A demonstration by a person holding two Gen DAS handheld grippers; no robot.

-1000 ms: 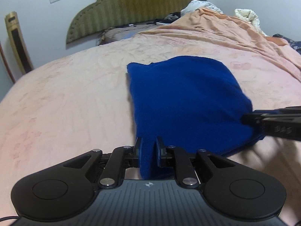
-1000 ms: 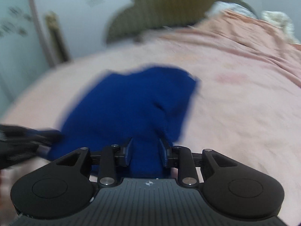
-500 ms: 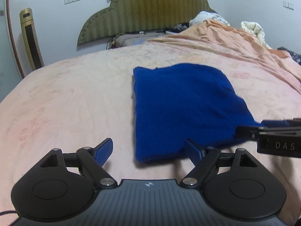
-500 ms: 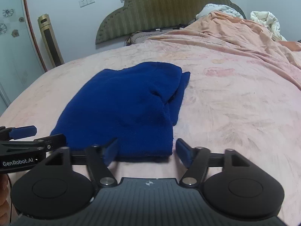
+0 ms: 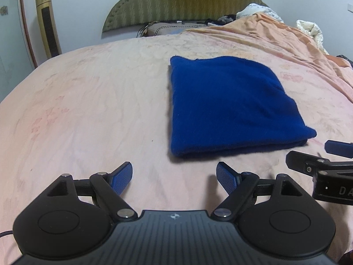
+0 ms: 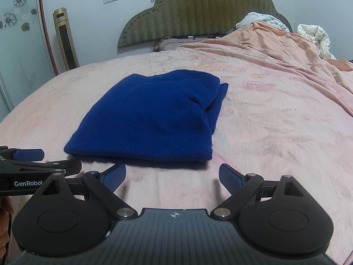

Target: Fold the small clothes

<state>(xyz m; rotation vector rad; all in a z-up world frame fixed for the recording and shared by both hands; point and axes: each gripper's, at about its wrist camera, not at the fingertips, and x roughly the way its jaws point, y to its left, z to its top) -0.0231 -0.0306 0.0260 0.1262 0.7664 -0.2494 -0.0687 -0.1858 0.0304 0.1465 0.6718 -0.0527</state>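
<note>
Two claws are seen hovering just short of a folded blue garment [image 5: 229, 108] that lies flat on the pink bed sheet [image 5: 88, 110]. The left claw [image 5: 174, 177] is spread wide with nothing between its blue pads; the right claw [image 6: 172, 176] has just been opening and is likewise spread wide and empty — the cloth's near edge lies just beyond both sets of fingertips, untouched. The garment's near hem is seen as a thick, straight, layered fold, its left side straight, its right side looser with a second layer showing past the top one. Broad open sheet is left to the garment's left and right. A rumpled orange blanket [image 6: 286, 50] is heaped well apart at the right, and a green headboard [image 6: 198, 11] stands far behind.
</note>
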